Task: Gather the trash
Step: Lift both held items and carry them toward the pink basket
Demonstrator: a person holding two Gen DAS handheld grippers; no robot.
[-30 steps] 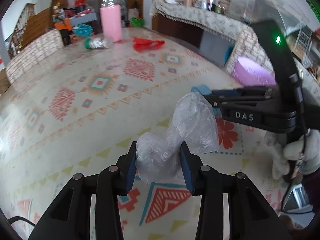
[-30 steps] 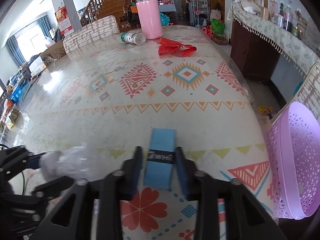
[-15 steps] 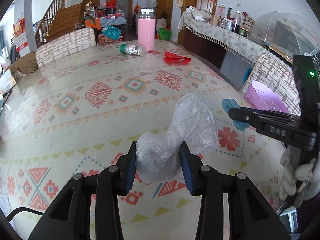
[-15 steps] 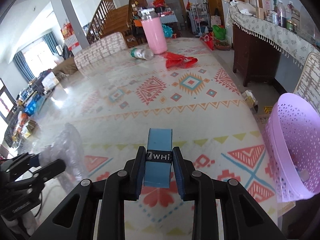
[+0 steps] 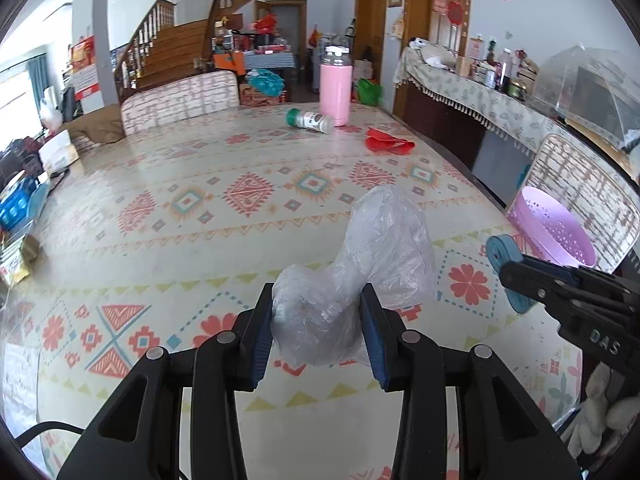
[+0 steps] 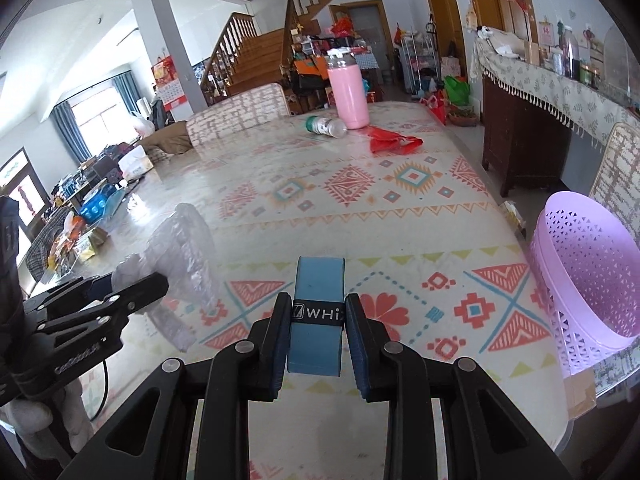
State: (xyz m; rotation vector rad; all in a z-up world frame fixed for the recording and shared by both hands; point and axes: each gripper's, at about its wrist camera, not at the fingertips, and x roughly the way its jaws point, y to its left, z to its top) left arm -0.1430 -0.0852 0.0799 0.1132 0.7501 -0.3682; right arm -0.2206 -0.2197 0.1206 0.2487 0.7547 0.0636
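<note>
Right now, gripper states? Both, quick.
Left gripper: closed on the clear plastic bag.
Right gripper: closed on the blue roll.

My black left gripper [image 5: 316, 320], blue-padded, pinches a clear, greyish plastic bag [image 5: 360, 272]; my right gripper [image 6: 318, 334] pinches a light-blue roll [image 6: 318, 312] with a black band. Lower frame: cream tablecloth [image 6: 400, 208] patterned in red and teal diamonds. Right: lilac perforated basket [image 6: 592, 272]. Upper centre: pink flask [image 6: 348, 92], red bag [image 6: 394, 140].
</note>
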